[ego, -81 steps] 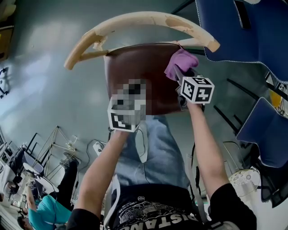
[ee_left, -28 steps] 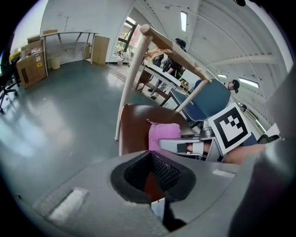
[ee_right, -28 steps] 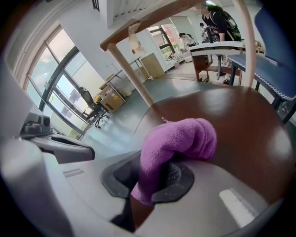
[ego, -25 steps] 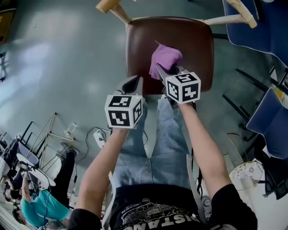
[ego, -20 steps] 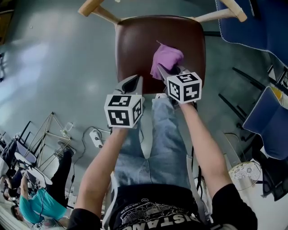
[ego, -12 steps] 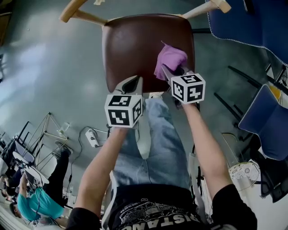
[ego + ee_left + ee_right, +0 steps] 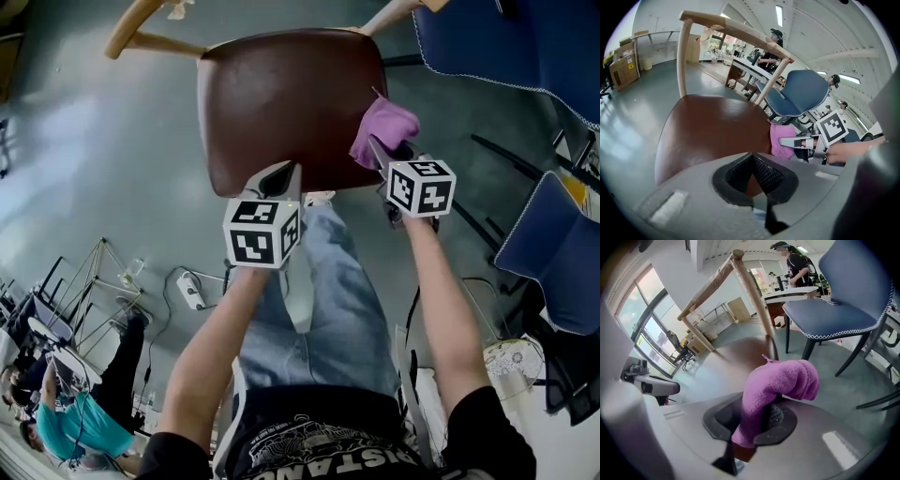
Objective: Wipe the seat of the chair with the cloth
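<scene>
- Your right gripper (image 7: 384, 153) is clamped on the purple cloth (image 7: 383, 127). In the right gripper view the cloth rises from between the two jaws, curls over and droops in a thick bunch.
- In the head view the cloth sits at the right edge of the brown chair seat (image 7: 281, 98), toward the front corner, with part of it past the rim. You cannot tell from any view whether it presses on the seat.
- Your left gripper (image 7: 277, 176) holds nothing. The left gripper view shows its jaws drawn together with only the seat beyond them.
- In the head view the left gripper's tips lie over the front edge of the seat, left of the cloth and apart from it.
- The seat is glossy and bare apart from the cloth. The pale wooden back rail (image 7: 736, 30) stands at its far side.
- A blue padded chair (image 7: 525, 47) stands just beside the seat on your right, on the grey floor (image 7: 94, 141).
- Your jeans-clad leg (image 7: 337, 300) shows below the front of the seat.
</scene>
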The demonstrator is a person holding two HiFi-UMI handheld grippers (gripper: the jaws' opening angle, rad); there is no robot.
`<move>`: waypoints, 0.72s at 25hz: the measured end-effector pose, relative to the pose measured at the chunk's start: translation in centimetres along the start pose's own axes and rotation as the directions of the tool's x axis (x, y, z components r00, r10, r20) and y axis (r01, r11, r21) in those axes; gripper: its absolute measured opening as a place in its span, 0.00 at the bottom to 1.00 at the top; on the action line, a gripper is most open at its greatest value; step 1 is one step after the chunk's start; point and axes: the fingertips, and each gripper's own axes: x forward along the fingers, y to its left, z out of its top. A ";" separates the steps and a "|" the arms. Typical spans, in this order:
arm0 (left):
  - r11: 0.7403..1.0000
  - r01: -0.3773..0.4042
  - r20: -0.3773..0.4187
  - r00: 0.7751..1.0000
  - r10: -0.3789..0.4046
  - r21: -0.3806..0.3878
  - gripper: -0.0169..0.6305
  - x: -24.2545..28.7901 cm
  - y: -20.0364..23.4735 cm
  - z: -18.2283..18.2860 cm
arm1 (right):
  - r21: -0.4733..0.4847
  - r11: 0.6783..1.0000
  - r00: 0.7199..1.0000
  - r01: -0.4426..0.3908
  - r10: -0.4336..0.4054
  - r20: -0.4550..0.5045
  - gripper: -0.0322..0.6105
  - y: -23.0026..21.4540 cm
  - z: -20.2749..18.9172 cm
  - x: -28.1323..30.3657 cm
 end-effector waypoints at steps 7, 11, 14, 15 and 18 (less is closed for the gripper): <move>1.000 0.007 0.002 1.000 -0.007 0.001 0.02 -0.5 1.1 -0.4 | -0.014 1.000 1.000 0.011 -0.011 0.018 0.15 1.2 0.5 -0.1; 1.000 -0.003 0.009 1.000 0.003 -0.003 0.02 -2.4 3.5 -1.2 | -0.027 0.999 0.998 -0.026 0.027 0.052 0.15 6.0 0.7 0.3; 1.000 -0.014 0.007 1.000 0.014 -0.006 0.02 -4.0 5.9 -2.1 | -0.051 0.997 0.996 -0.062 0.065 0.062 0.15 10.7 0.8 1.3; 1.000 -0.019 0.006 1.000 0.019 -0.011 0.02 -4.6 6.8 -2.4 | -0.064 0.995 0.995 -0.075 0.079 0.063 0.15 12.4 0.7 1.8; 0.999 -0.034 0.008 0.999 0.035 -0.027 0.02 -6.6 9.4 -3.2 | -0.098 0.987 0.989 -0.126 0.132 0.059 0.15 17.9 0.7 3.3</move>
